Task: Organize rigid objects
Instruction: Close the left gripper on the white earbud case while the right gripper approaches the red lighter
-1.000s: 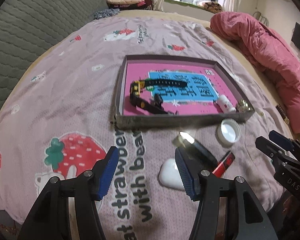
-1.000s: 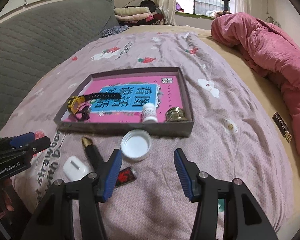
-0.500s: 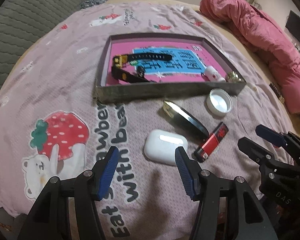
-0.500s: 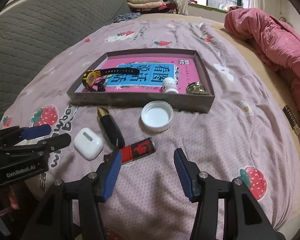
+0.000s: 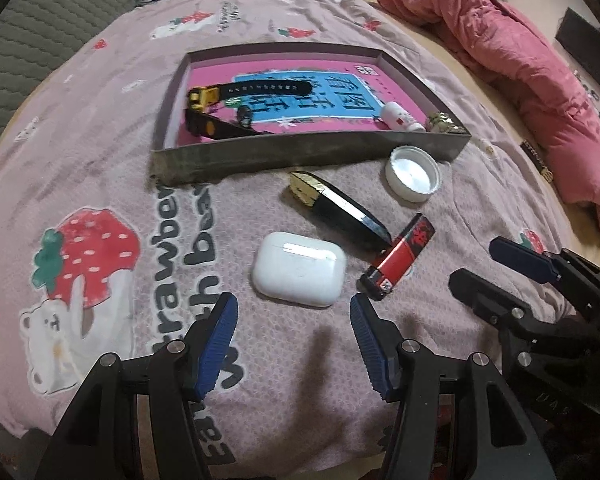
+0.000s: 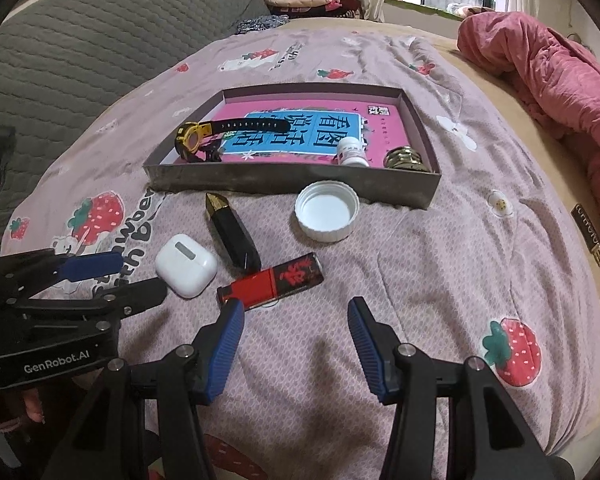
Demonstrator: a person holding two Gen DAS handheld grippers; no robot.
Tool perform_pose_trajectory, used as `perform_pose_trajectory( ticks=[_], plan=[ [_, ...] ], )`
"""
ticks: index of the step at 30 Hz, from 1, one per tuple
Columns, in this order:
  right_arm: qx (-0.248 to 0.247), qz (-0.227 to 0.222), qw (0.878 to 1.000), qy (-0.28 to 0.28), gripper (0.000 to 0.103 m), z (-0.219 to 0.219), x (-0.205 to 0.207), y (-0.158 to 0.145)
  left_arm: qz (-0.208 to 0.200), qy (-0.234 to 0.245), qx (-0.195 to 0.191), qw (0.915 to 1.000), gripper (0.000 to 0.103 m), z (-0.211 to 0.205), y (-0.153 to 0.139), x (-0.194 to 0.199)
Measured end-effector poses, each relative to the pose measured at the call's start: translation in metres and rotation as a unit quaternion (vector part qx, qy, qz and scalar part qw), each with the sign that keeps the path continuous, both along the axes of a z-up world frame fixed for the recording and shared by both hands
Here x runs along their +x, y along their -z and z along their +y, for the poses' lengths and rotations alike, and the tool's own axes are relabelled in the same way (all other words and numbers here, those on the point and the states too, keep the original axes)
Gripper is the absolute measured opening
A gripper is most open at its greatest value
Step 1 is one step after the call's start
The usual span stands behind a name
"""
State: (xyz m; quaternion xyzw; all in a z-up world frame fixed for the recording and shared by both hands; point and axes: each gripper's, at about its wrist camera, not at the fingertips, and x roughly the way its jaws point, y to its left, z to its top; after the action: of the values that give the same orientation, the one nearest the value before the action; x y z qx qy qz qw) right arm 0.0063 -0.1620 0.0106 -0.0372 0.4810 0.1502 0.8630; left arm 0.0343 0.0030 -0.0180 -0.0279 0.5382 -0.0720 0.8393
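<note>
While both grippers hang over the bed, we hold nothing: left gripper (image 5: 294, 344) spread wide, right gripper (image 6: 296, 346) spread too, each empty. Just beyond our left one lies the white earbud case (image 5: 299, 268); to its right the black and gold lipstick (image 5: 340, 210) and the red lighter (image 5: 402, 256), apparently touching, then the white cap (image 5: 413, 174) close against the near wall of the cardboard tray (image 5: 300, 156). Inside sit the watch (image 6: 198, 136), a small white bottle (image 6: 352, 152) and something brassy. Risks now: that glossy rounded case could squirt out of a pinch, the soft bedspread (image 6: 440, 264) could give under a push, and our two grippers are near enough to clash.
</note>
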Motion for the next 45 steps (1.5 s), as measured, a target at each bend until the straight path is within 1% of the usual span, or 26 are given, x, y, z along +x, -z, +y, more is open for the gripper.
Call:
perform_pose_trajectory(
  ticks=[2,6,10,12,14,17,22,25,28,31,34,40,42,45],
  plan=[
    [0.0,0.001,1.0,-0.002,0.054,0.0,0.0,0.002,0.004,0.0,-0.002,1.0,0.06,0.0,0.005,0.002],
    [0.0,0.006,1.0,-0.004,0.054,0.0,0.0,0.006,0.004,0.004,0.009,0.9999,0.06,-0.003,0.013,0.006],
    [0.001,0.013,1.0,-0.007,0.054,0.001,0.002,0.012,0.009,0.005,-0.008,0.9999,0.06,-0.003,0.021,0.015],
    [0.001,0.015,1.0,-0.006,0.054,0.001,0.003,0.015,0.011,0.003,-0.002,0.9999,0.06,-0.003,0.026,0.019],
    [0.002,0.019,1.0,-0.004,0.054,-0.001,0.004,0.017,0.015,0.007,-0.008,0.9998,0.061,-0.004,0.031,0.022],
    [0.003,0.023,1.0,-0.001,0.054,-0.001,0.007,0.021,0.015,0.013,-0.001,0.9998,0.063,-0.008,0.036,0.027],
    [0.013,0.03,0.999,0.001,0.054,0.001,0.011,0.024,0.004,0.007,0.002,1.0,0.065,-0.007,0.04,0.032],
    [0.017,0.039,0.999,0.004,0.054,0.007,0.017,0.027,-0.001,0.0,0.007,1.0,0.066,-0.002,0.042,0.035],
    [0.02,0.037,0.999,-0.001,0.054,0.017,0.02,0.028,-0.005,0.001,0.01,0.9999,0.066,0.002,0.041,0.036],
    [0.018,0.038,0.999,-0.004,0.053,0.027,0.021,0.029,-0.009,0.005,0.024,0.9997,0.065,0.005,0.04,0.035],
    [0.016,0.038,0.999,0.003,0.054,0.034,0.021,0.031,-0.012,0.002,0.029,0.9995,0.065,0.012,0.041,0.037],
    [0.018,0.043,0.998,0.037,0.054,0.039,0.028,0.035,-0.012,-0.001,0.016,0.9998,0.065,0.024,0.041,0.037],
    [0.013,0.044,0.998,0.051,0.054,0.041,0.031,0.037,-0.011,-0.007,0.012,0.9999,0.063,0.027,0.042,0.039],
    [-0.013,0.038,0.997,0.073,0.054,0.043,0.035,0.04,-0.011,-0.013,0.014,0.9998,0.063,0.029,0.042,0.039]
  ],
)
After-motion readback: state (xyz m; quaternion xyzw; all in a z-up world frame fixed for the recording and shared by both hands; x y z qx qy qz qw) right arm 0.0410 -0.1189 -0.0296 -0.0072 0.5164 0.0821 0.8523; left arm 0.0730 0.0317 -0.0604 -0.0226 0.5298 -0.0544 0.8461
